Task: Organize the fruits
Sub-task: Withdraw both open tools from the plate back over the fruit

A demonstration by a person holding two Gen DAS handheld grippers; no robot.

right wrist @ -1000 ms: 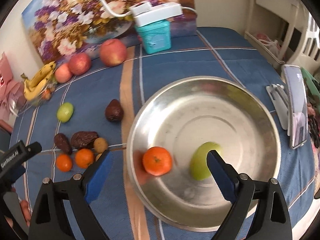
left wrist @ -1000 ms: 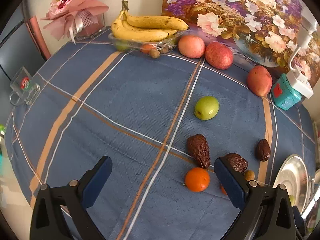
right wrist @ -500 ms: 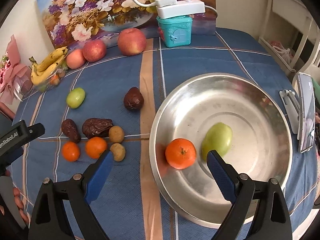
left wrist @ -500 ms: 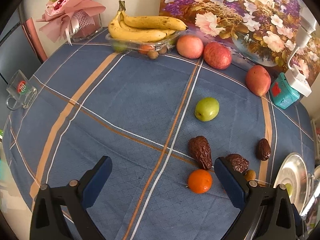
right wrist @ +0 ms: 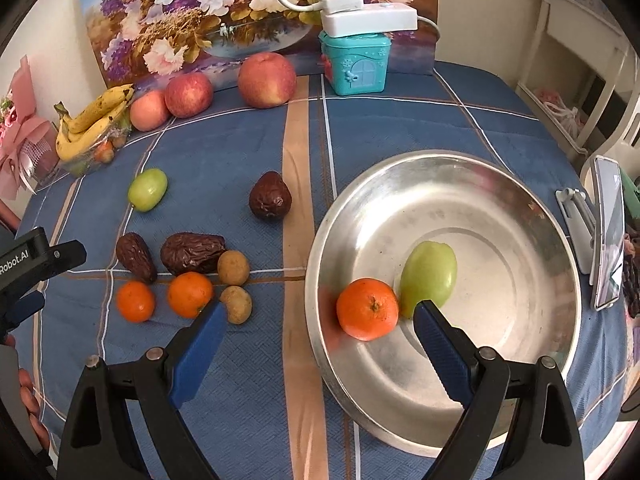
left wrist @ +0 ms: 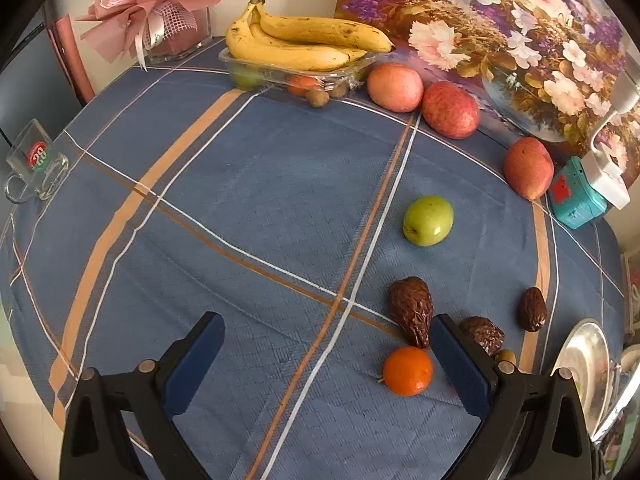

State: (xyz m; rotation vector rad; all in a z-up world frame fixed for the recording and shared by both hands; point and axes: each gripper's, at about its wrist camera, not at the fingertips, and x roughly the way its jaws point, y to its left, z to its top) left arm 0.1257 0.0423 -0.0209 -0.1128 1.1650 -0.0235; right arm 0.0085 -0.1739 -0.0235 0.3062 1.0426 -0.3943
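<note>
A steel bowl (right wrist: 520,208) holds an orange (right wrist: 367,308) and a green fruit (right wrist: 429,277). My right gripper (right wrist: 318,322) is open and empty, hanging over the bowl's near left rim. On the cloth to the left lie two oranges (right wrist: 189,294), several dark dates (right wrist: 192,253), two small brown fruits (right wrist: 233,267) and a green fruit (right wrist: 147,189). My left gripper (left wrist: 326,338) is open and empty above the blue cloth, with an orange (left wrist: 407,370) and a date (left wrist: 412,310) just inside its right finger. The green fruit also shows in the left wrist view (left wrist: 428,220).
Three red apples (right wrist: 267,79) line the back by a flower painting (right wrist: 224,4). Bananas (left wrist: 296,42) lie on a clear tray. A teal box (right wrist: 354,62) with a white power strip, a glass mug (left wrist: 34,168), a pink bouquet (left wrist: 148,8) and a phone on a stand (right wrist: 608,232) are around.
The right gripper has pulled back to the left, so more loose fruit shows and the bowl sits further right. The left gripper has shifted slightly; both stay open.
</note>
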